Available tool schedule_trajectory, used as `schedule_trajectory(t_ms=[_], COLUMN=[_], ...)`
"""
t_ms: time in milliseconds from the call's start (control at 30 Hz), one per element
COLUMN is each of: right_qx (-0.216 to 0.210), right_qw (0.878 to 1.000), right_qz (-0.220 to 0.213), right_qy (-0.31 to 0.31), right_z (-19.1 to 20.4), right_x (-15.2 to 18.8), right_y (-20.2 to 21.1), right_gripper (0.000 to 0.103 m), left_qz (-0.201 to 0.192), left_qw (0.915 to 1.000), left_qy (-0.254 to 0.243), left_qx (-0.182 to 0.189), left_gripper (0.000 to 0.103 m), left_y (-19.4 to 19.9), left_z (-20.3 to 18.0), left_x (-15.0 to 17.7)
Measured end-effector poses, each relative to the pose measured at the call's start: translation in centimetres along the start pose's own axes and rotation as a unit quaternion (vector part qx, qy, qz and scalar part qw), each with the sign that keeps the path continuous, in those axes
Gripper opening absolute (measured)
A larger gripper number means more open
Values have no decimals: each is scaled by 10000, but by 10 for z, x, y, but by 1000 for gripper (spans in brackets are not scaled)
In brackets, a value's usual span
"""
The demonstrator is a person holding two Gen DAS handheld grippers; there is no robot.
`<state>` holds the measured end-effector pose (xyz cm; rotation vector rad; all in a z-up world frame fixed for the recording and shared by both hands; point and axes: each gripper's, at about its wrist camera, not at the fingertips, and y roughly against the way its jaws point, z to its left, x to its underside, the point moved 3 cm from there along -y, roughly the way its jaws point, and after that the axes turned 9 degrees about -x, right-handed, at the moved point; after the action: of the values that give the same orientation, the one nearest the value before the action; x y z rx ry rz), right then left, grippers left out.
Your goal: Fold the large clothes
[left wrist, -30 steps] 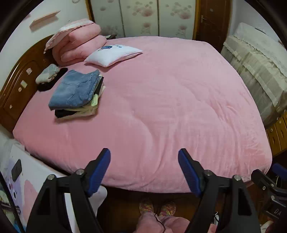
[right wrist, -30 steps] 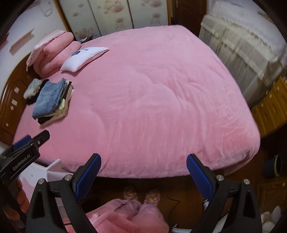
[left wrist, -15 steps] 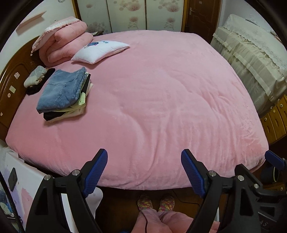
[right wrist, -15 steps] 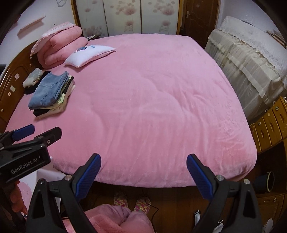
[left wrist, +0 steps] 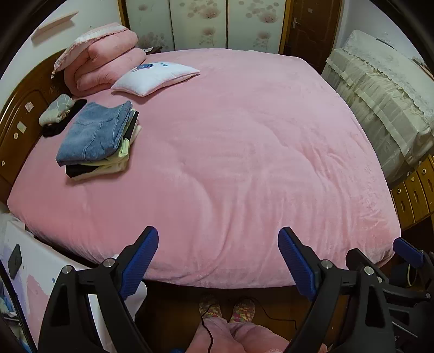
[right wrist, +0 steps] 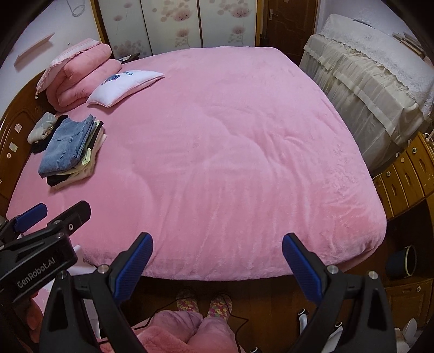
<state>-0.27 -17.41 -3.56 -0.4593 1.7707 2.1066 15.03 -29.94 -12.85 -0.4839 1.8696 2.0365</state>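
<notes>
Now, counts: one stack of folded clothes [left wrist: 99,141] (jeans on top), one white pillow [left wrist: 156,77], one folded pink quilt [left wrist: 101,58], two grippers.
Stack: on the pink bed [left wrist: 244,152], near the headboard [left wrist: 19,119].
Left gripper [left wrist: 218,260]: jaws opening, nothing between them.
Right gripper [right wrist: 217,264]: wide, empty.
Around: covered furniture [right wrist: 366,78] and wooden drawers [right wrist: 404,173] beside the bed; slippered feet [right wrist: 203,301] below.

Pink-covered bed [left wrist: 244,163], carved wooden headboard [left wrist: 21,122] — floral wardrobe doors [left wrist: 200,24], dark door [left wrist: 312,27], lace-draped furniture [left wrist: 379,95]
</notes>
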Motion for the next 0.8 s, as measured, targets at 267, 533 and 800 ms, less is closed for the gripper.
schedule_trajectory(t_ms=[267,533,800], right_qx=[31,96,60], right_qw=[10000,9997,9995], right_qz=[-53,-206,-312], right_qy=[28,-11,84], right_z=[-3,-10,-10], right_x=[5,1,-7], right_y=[4,9,12], right_gripper=[97,103,103], left_qz=[93,-127,-221], left_qw=[9999,9998,9996], left_qy=[-19,-51,70], left_qx=[-126,-143,-170], left_gripper=[100,102,103], left_y=[0,8,10], left_z=[-4,-8,-3], left_x=[5,1,-5])
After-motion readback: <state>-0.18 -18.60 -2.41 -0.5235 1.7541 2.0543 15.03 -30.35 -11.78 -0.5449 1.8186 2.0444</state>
